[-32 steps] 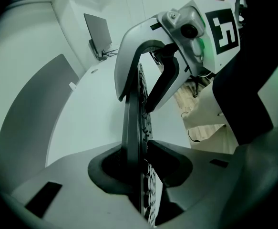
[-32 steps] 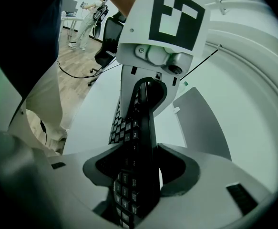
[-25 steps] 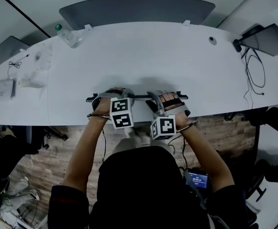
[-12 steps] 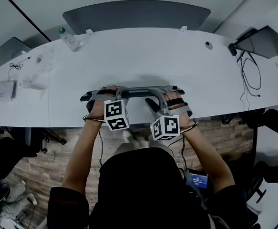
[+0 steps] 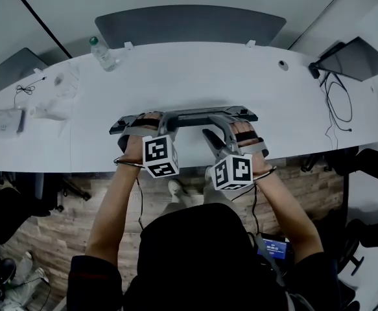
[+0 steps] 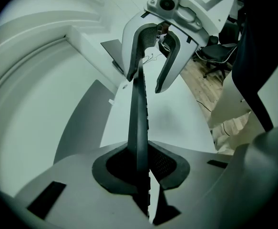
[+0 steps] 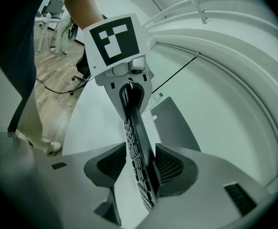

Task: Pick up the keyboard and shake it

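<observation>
Head view: I'm holding the keyboard (image 5: 189, 116) mid-frame over the bench (image 5: 195, 70), left gripper (image 5: 165, 123) and right gripper (image 5: 216, 127) on it. Left gripper view: jaws nearly together, clamping its thin edge, bottom centre. Right gripper view: wider jaws, just been closing, gripping the keyboard.

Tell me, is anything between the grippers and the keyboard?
No. The keyboard is held above the table, clamped in the left gripper and between the jaws of the right gripper, which have just been closing on it. Nothing visible blocks either.
</observation>
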